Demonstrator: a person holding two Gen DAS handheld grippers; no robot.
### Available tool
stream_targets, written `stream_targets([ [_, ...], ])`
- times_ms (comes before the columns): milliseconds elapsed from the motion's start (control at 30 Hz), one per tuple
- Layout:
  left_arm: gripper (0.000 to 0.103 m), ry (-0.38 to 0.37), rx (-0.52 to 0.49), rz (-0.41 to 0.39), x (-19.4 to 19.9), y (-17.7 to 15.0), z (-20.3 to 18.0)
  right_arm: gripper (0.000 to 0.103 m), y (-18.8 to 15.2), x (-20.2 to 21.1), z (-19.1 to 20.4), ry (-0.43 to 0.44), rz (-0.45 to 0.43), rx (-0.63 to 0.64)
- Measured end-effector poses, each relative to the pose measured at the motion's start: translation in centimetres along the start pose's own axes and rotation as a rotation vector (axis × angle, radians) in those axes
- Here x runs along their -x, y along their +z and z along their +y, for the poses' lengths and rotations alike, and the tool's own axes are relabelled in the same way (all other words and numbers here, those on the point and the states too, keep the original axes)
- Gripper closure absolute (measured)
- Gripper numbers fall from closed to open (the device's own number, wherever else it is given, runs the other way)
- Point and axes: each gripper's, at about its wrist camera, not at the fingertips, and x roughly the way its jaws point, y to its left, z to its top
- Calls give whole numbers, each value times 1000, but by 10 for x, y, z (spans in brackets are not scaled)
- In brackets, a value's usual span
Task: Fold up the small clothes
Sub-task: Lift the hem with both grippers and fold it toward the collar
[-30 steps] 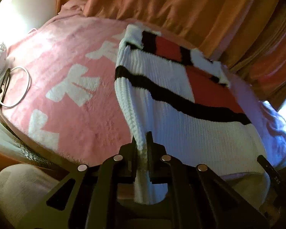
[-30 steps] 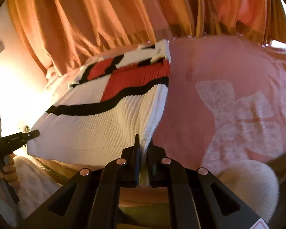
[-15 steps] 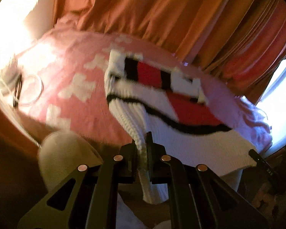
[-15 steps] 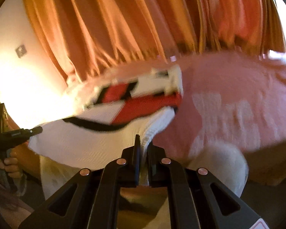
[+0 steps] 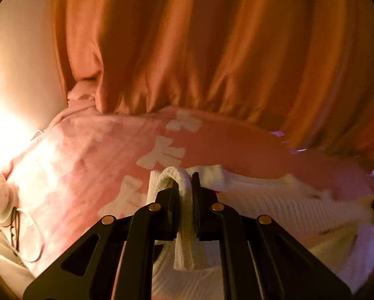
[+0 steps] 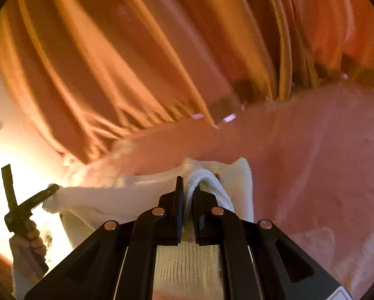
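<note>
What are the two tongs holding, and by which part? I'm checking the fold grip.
Both hold the white knit garment: the left tongs and the right tongs each pinch a thick ribbed edge at a corner.

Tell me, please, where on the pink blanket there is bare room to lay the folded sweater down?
Bare pink blanket lies beyond the sweater up to the orange curtain, and to its right. It is crowded near the cable at the left edge.

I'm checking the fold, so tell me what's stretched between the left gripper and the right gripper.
The white knit sweater spans them, each gripper shut on an edge: right gripper and left gripper in the right wrist view, which shows it best.
</note>
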Motion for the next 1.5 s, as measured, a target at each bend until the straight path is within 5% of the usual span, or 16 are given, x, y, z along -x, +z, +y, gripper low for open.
stream_targets([
  [100,93,21,-2,81,-64,-9,-7,90,2,-61,-19,-45,77,5],
  [233,76,38,73,117,-103,-17,10,79,4,-75,-23,-94,63,42],
  [267,69,19,103,126,-104,-16,19,73,4,-71,-21,-104,48,54],
  [333,51,18,129,78,-92,-10,30,44,5,-55,-15,-150,-12,85],
  [433,26,54,121,-51,-65,-3,46,38,7,-36,-4,-179,-93,144],
  [567,21,16,142,-56,-58,-3,58,30,3,-42,-3,-237,-32,165],
  [700,21,-33,138,27,-74,-11,46,30,-4,-63,-15,-255,100,136],
  [900,22,-18,21,126,-102,-22,17,30,0,-88,-20,-217,140,132],
  [933,27,-26,18,143,-107,-23,15,33,1,-95,-21,-219,156,132],
  [967,44,-40,8,161,-112,-25,12,38,0,-105,-24,-221,182,134],
  [1000,54,-41,-1,180,-117,-27,10,62,-2,-113,-26,-216,207,134],
  [1033,76,-34,-11,202,-121,-29,9,96,-4,-118,-28,-208,228,133],
  [1067,95,-20,-4,219,-125,-29,10,96,-5,-120,-31,-193,239,114],
  [1233,95,-48,90,139,-106,-19,28,96,16,-76,-18,-93,43,102],
  [1367,92,33,72,238,-137,-30,30,94,-5,-128,-55,-216,262,9],
  [1500,88,48,53,178,-118,-25,24,87,11,-92,-32,-225,104,34],
])
